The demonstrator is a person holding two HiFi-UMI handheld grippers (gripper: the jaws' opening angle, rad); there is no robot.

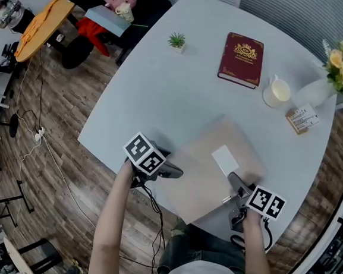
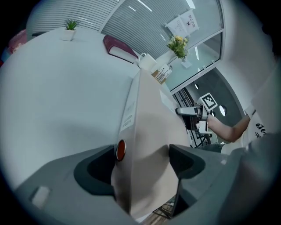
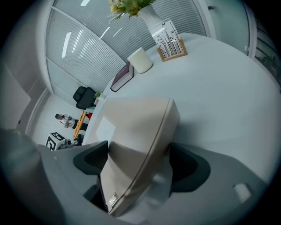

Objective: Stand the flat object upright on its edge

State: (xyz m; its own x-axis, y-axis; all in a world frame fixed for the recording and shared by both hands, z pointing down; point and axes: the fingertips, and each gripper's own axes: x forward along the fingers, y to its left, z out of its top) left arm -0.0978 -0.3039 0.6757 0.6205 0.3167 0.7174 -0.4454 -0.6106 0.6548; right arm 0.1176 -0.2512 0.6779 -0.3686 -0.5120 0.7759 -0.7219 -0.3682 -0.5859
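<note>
The flat object is a beige sleeve-like case [image 1: 207, 166] with a white label, at the near edge of the round white table [image 1: 156, 102]. It is raised and tilted, with both grippers holding it. My left gripper [image 1: 169, 172] is shut on its left edge; in the left gripper view the case [image 2: 149, 123] runs edge-on between the jaws of the left gripper [image 2: 142, 160]. My right gripper [image 1: 238, 190] is shut on the right near corner; in the right gripper view the case [image 3: 136, 123] slants between the jaws of the right gripper [image 3: 138, 160].
A dark red book [image 1: 242, 58], a white cup [image 1: 276, 92], a small card stand [image 1: 302, 119] and a vase of flowers [image 1: 338, 70] stand at the back right. A small potted plant [image 1: 177, 41] is at the back. Chairs with clutter [image 1: 104, 14] stand beyond the table.
</note>
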